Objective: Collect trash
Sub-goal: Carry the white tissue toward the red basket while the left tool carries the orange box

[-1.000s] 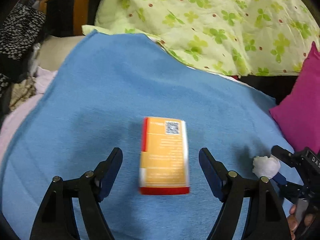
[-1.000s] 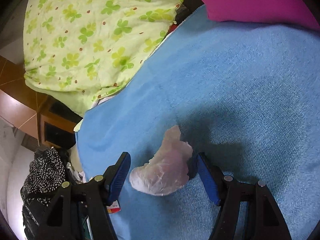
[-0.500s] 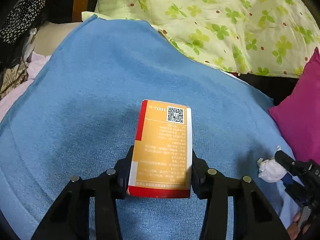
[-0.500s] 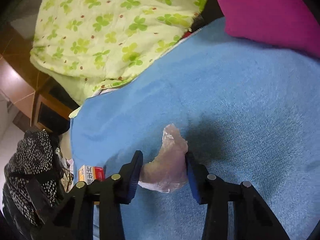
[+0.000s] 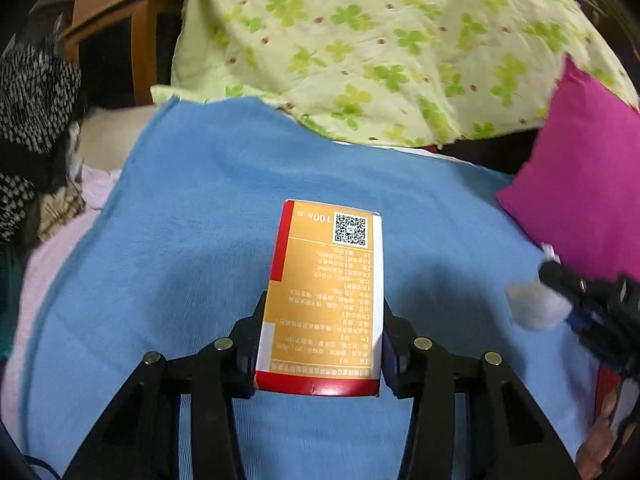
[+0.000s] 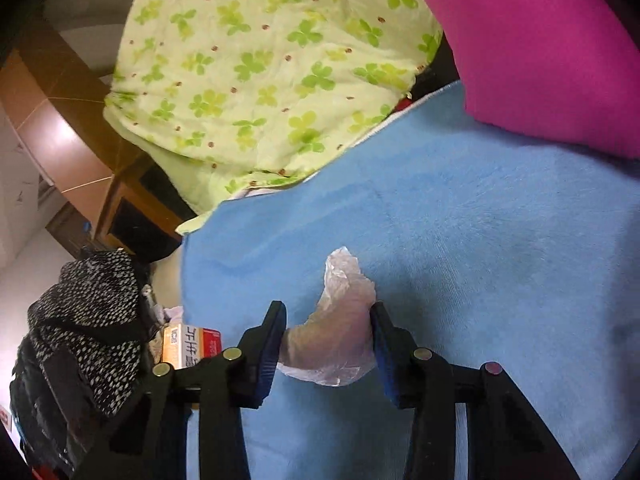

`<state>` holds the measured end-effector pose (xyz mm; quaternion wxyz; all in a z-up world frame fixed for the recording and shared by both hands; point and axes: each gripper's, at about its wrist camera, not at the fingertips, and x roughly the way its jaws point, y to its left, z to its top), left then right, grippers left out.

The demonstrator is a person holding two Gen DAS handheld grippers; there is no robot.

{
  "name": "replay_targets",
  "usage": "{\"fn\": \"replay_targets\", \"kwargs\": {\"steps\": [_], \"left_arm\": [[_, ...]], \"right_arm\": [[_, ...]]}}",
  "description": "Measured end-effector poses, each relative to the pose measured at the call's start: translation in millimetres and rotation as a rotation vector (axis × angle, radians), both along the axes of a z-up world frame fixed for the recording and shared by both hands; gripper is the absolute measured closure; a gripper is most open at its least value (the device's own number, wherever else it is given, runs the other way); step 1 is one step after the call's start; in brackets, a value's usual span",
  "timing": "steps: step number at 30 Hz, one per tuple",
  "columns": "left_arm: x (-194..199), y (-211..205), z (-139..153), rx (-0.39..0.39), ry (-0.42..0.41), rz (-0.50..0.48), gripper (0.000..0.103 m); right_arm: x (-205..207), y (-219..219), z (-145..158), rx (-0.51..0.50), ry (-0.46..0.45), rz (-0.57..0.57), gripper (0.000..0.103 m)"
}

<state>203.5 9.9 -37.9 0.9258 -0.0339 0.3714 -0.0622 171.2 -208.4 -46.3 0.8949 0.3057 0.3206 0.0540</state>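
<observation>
An orange and red carton (image 5: 326,300) with a QR code is clamped between the pads of my left gripper (image 5: 320,344), lifted above the blue blanket (image 5: 192,240). My right gripper (image 6: 328,340) is shut on a crumpled clear plastic wrapper (image 6: 336,332), also raised off the blanket (image 6: 480,260). In the left wrist view the right gripper (image 5: 588,300) shows blurred at the right edge with the whitish wrapper (image 5: 532,304) in it. The carton (image 6: 192,344) appears small at the lower left of the right wrist view.
A green clover-print quilt (image 5: 400,40) lies at the back and a magenta pillow (image 5: 580,200) at the right. A black-and-white speckled cloth (image 6: 88,320) and wooden furniture (image 5: 120,32) stand beyond the blanket's left edge.
Both grippers closed, the left on the carton and the right on the plastic wrapper, and both then rose off the blanket with their loads.
</observation>
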Motion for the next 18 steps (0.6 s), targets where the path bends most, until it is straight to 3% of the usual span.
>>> {"fn": "replay_targets", "kwargs": {"steps": [3, 7, 18], "left_arm": [[-30, -6, 13, 0.004, -0.01, 0.005, 0.055], [-71, -18, 27, 0.045, -0.093, 0.002, 0.055], [-179, -38, 20, 0.073, -0.158, -0.029, 0.055]], "right_arm": [[-23, 1, 10, -0.014, -0.018, 0.02, 0.058], [-64, -3, 27, -0.039, -0.064, 0.031, 0.058], [-185, -16, 51, -0.128, -0.169, 0.042, 0.058]]}}
